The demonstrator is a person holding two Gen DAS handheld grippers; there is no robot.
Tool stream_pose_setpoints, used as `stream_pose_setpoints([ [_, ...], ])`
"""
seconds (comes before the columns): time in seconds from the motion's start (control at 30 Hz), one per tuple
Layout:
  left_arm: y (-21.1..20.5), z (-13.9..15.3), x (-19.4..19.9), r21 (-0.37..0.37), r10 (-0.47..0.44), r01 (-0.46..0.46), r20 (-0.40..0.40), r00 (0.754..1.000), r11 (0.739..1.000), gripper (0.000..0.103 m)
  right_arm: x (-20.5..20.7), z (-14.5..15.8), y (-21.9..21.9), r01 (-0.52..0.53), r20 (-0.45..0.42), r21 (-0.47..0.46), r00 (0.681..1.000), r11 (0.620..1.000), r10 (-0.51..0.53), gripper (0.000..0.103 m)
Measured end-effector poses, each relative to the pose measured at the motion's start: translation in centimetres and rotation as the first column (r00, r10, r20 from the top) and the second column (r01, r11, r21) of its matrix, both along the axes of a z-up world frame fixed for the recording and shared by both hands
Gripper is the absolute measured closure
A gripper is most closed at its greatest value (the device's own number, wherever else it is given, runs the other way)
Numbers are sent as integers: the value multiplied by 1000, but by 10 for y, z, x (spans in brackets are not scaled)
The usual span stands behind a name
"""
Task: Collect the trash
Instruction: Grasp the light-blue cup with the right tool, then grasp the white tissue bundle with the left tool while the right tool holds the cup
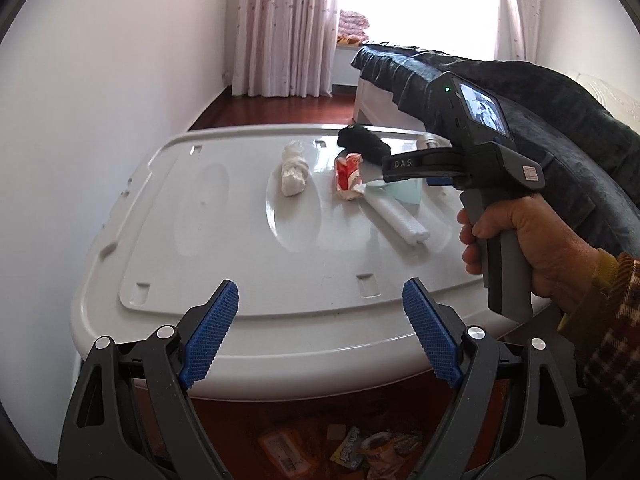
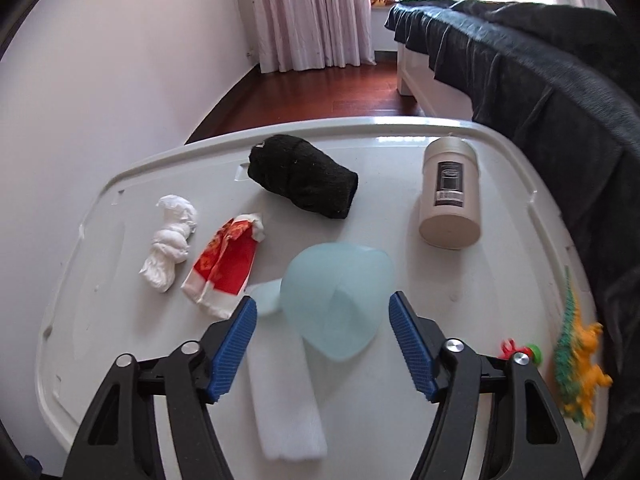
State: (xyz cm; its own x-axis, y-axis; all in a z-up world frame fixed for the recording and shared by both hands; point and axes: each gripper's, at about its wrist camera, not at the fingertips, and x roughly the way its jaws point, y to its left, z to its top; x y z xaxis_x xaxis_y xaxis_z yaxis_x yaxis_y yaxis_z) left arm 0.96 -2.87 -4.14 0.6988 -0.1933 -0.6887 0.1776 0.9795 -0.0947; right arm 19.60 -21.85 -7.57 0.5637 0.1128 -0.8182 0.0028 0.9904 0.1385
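On the white plastic lid lie a crumpled white tissue, a red and white wrapper, a white foam strip and a pale blue scoop. My right gripper is open, with the scoop and the foam strip's end between its fingers. In the left wrist view the tissue, wrapper and foam strip lie further off. My left gripper is open and empty over the lid's near edge. The right gripper's body hovers over the scoop.
A rolled black sock, a beige jar, a toy dinosaur and a small red and green toy share the lid. A bed with a dark cover stands right. Wrappers lie in a bin below.
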Motion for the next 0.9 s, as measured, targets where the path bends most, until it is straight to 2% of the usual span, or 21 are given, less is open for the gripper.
stream_pose_setpoints([
  [0.13, 2, -8, 5, -9, 7, -7, -30, 1000, 1000, 21, 13, -5, 3, -20, -9, 3, 1000, 1000, 20, 48],
  [0.2, 1, -10, 5, -8, 4, -4, -37, 999, 1000, 21, 17, -7, 5, -29, -17, 8, 999, 1000, 29, 57],
  [0.27, -1, -12, 6, -7, 1, -1, -41, 999, 1000, 21, 21, -9, 7, -49, -24, 20, 998, 999, 50, 79],
  [0.37, -2, -13, 5, -3, -6, 6, -41, 999, 1000, 21, 20, -6, 11, -70, -6, 20, 998, 997, 70, 88],
  [0.7, 4, -14, 11, -17, 12, -13, -53, 999, 1000, 21, 0, 9, 5, -95, 64, 3, 993, 995, 95, 91],
  [0.9, 21, -4, 55, -35, 81, -83, -49, 995, 996, 21, -22, 28, -4, -113, 115, -17, 987, 994, 114, 91],
])
